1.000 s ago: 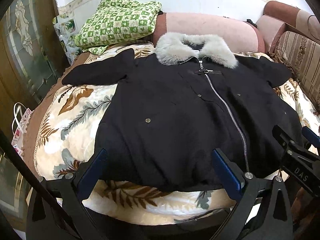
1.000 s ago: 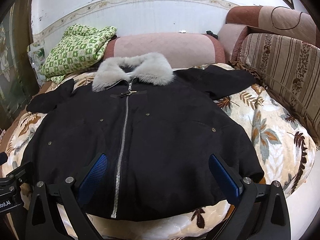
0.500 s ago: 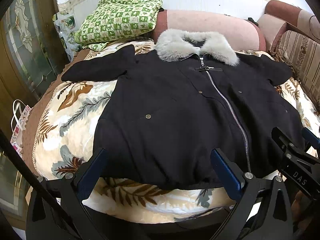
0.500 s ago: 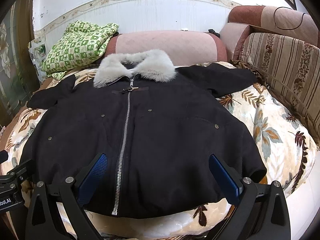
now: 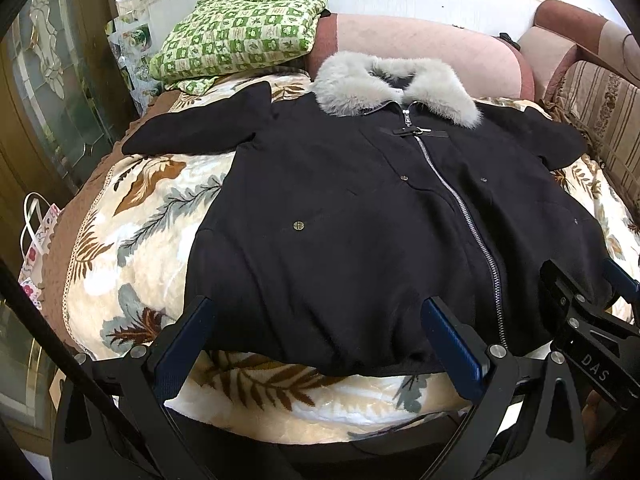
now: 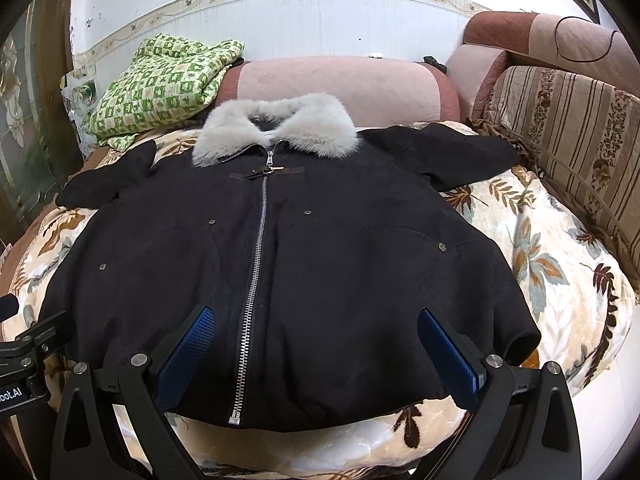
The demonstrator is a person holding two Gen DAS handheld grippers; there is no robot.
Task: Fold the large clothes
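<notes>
Left wrist view: my left tongs hang with their blue pads spread wide and nothing between them, poised over the near hem of a black coat that lies face up, zipped, straight ahead of me on a leaf-patterned blanket. The coat's grey fur collar sits at the far end, its sleeves stretched out to either side. My right tongs show at the right edge of this view, just beside the hem's right corner.

From the right wrist camera, my right tongs are likewise spread apart and empty above the hem, the silver zipper running away from me just right of my left-hand pad. A green checked quilt is piled beyond the coat to the far left; a striped sofa cushion lines the right side.
</notes>
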